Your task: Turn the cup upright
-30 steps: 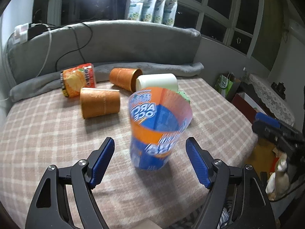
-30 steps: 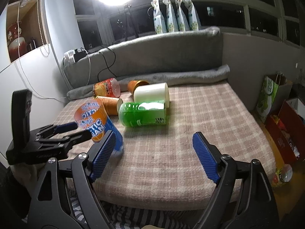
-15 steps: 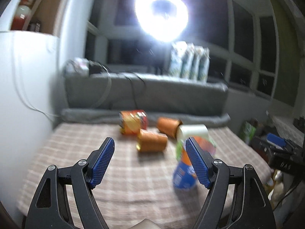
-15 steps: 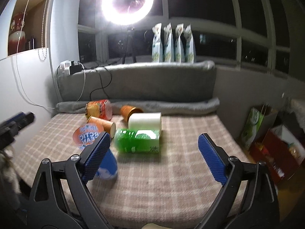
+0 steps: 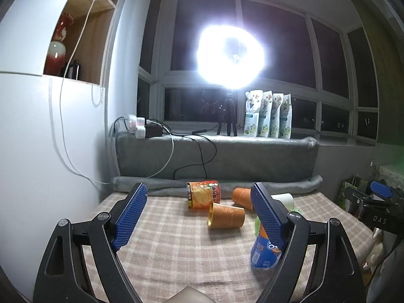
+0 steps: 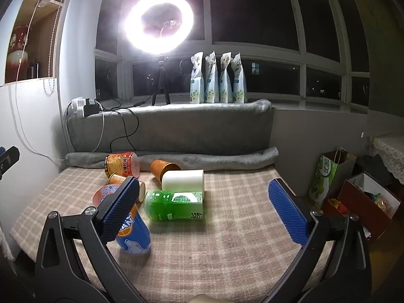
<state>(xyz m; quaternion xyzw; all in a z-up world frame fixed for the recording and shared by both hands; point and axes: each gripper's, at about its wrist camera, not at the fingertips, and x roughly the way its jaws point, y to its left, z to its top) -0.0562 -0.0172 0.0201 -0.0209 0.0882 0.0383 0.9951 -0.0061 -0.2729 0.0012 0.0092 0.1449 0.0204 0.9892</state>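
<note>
A blue-and-orange printed cup [image 5: 263,253] stands upright on the checked cloth, partly hidden behind my left gripper's right finger; in the right wrist view the same cup [image 6: 133,237] stands behind my right gripper's left finger. My left gripper [image 5: 195,216] is open and empty, raised well back from the cup. My right gripper [image 6: 202,208] is open and empty too. Several other cups lie on their sides: an orange paper cup [image 5: 226,216], another orange cup [image 6: 164,168], a white cup [image 6: 183,179], a green cup [image 6: 174,204] and an orange printed cup [image 5: 203,195].
The checked table [image 6: 240,227] ends at a grey bolster [image 6: 202,156] and padded back. Cables and a power strip [image 5: 141,127] hang at the back left. A ring light [image 6: 159,20] glares on the sill beside several pouches [image 6: 218,80]. Bags and boxes [image 6: 353,189] stand right of the table.
Both grippers have pulled back and tilted up from the table. The blue-and-orange cup, a second ago between my left fingers, now stands free to the lower right of that view.
</note>
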